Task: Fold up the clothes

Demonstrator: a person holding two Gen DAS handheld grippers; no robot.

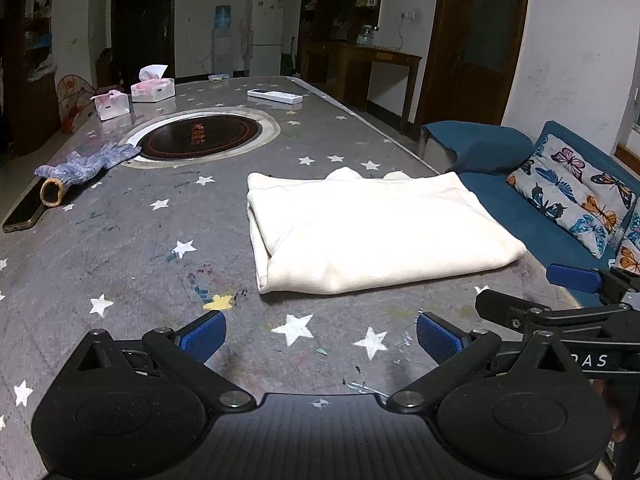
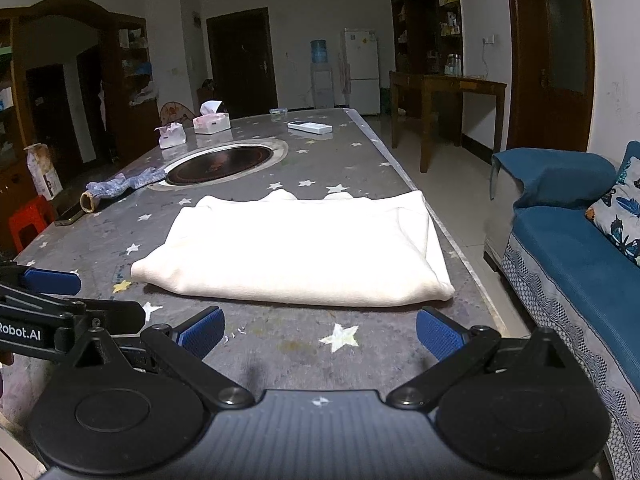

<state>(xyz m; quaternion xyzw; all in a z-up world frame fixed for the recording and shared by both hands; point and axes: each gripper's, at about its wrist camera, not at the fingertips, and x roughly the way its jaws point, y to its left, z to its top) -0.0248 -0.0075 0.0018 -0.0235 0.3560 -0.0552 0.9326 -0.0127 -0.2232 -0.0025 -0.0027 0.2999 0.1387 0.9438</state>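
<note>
Left gripper (image 1: 321, 338): jaws spread wide, blue pads (image 1: 204, 336) bare, nothing held, poised over the star-printed table (image 1: 120, 264). Right gripper (image 2: 320, 334): likewise wide open and empty, no contact with cloth. Cream garment (image 2: 296, 248) lies folded into a flat rectangle on the table, ahead of both grippers and apart from them; from the left wrist view it sits forward and to the right, near the table edge beside the blue sofa (image 2: 572, 256). A knit glove (image 1: 86, 166) lies well off to the left.
</note>
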